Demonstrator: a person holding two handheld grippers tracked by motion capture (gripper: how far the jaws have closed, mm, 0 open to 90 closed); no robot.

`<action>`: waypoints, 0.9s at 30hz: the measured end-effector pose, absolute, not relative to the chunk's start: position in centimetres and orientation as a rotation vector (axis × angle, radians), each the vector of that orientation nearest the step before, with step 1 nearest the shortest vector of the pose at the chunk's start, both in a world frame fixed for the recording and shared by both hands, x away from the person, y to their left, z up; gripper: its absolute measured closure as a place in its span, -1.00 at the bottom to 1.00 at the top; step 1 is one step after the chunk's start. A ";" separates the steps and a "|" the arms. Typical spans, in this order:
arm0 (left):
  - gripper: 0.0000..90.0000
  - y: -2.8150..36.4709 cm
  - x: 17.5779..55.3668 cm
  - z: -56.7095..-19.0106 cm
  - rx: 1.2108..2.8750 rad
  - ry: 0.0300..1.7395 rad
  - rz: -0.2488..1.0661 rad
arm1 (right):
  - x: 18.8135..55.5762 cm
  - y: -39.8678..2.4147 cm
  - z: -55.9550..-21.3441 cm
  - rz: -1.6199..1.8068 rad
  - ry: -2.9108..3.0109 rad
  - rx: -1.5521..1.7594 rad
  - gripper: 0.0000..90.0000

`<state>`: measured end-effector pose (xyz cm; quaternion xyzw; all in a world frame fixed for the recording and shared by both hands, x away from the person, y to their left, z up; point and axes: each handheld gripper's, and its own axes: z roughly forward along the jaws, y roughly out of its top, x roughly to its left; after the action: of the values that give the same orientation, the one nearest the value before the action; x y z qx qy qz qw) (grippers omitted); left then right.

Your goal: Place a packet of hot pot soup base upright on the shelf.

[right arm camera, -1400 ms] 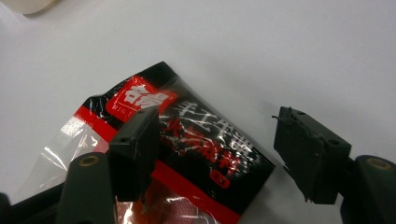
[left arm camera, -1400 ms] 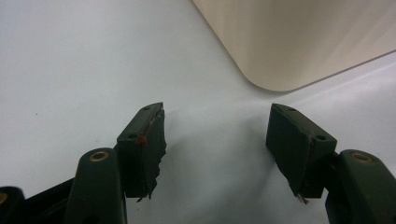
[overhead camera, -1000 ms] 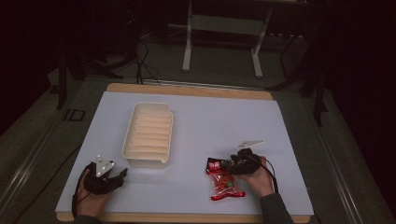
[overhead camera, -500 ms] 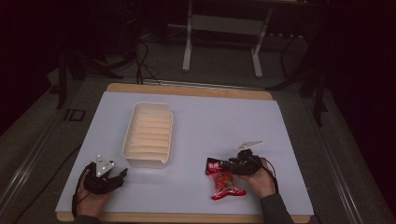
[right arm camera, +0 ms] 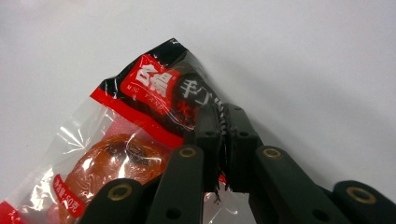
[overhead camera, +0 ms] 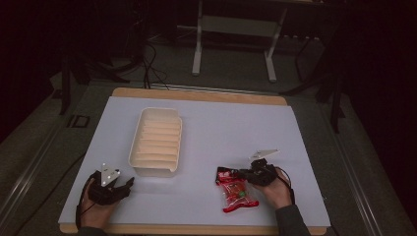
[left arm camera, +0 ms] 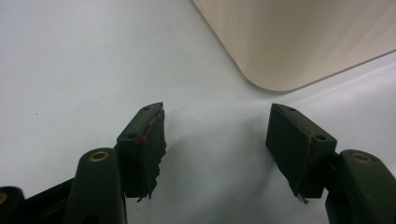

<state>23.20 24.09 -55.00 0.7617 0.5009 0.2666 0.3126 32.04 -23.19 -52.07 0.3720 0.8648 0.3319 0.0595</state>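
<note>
While the right gripper [right arm camera: 223, 122] pinches the red snack packet [right arm camera: 140, 140] right of the ridged tray [overhead camera: 156, 141], the left gripper [left arm camera: 217, 135], jaws apart, rests near the tray's corner.

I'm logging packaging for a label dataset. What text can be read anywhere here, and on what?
"MING FANG" (uncertain, small), under white Chinese characters I cannot make out, on the red panel of the snack packet.
"50" plus a character, on the packet's lower red strip.
White tray: no text.
</note>
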 end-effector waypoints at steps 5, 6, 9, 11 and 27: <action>-0.17 24.1 23.2 -55.0 2.009 1.322 0.703 | 31.9 -23.4 -51.6 1.045 2.618 1.124 0.94; -0.17 24.1 23.2 -55.0 2.009 1.322 0.703 | 31.8 -23.4 -51.5 1.052 2.613 1.122 0.94; -0.17 24.1 23.2 -55.0 2.009 1.322 0.703 | 31.7 -23.4 -51.3 1.069 2.607 1.116 0.94; -0.17 24.1 23.2 -55.0 2.010 1.321 0.703 | 31.7 -23.5 -51.1 1.085 2.603 1.111 0.95; -0.17 24.1 23.2 -55.0 2.009 1.323 0.703 | 31.2 -23.5 -49.3 1.198 2.533 1.073 0.97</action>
<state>23.20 24.09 -55.01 0.7615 0.5014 0.2664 0.3127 31.18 -23.50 -49.31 0.3568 0.8421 0.3982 0.0707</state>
